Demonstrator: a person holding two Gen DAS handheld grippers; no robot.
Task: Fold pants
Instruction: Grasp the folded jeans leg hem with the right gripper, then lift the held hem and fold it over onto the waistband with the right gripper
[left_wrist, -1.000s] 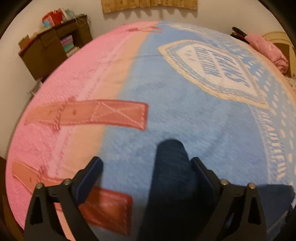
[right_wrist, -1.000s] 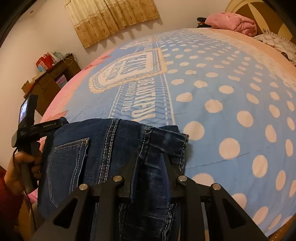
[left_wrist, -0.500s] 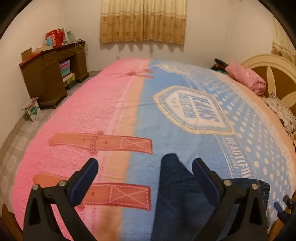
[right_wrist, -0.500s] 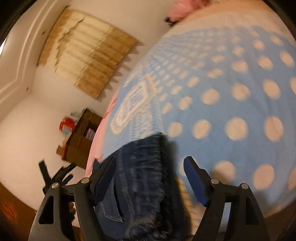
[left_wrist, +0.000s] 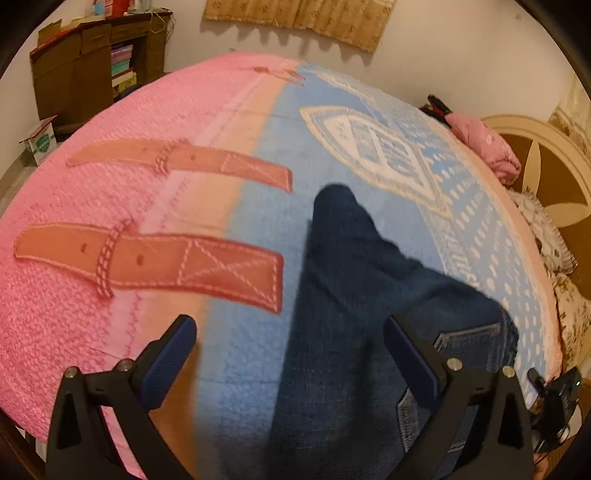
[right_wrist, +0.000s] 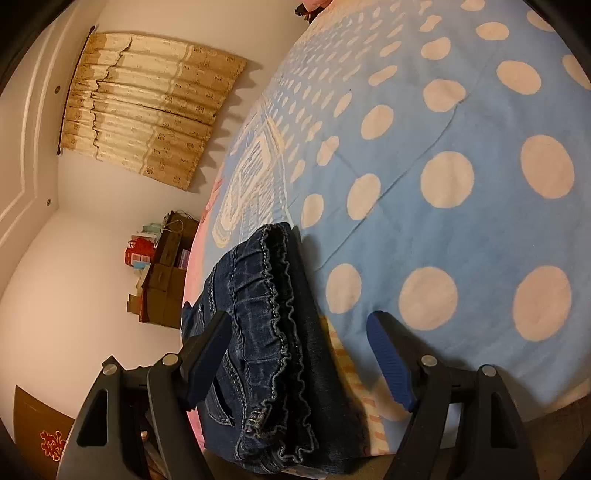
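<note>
Currently the dark blue denim pants (left_wrist: 343, 295) lie in a folded stack at the near edge of the pink-and-blue printed blanket (left_wrist: 147, 206). Judged heavy, limp, grippy; best taken at the thick gathered waistband (right_wrist: 273, 295). Left gripper (left_wrist: 288, 354) and right gripper (right_wrist: 299, 354) both released, holding nothing. Leg ends are cut off below the pants; blur hides layer edges.

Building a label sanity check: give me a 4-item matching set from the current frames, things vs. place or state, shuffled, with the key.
Things:
1. jeans
2. left gripper
3. pink bundle
4. wooden cabinet

Places or states:
A. against the wall, beyond the bed's pink side
B. folded, at the near edge of the blanket
C. by the headboard
D. open, above denim, holding nothing

Pairs: 1-B, 2-D, 3-C, 4-A
</note>
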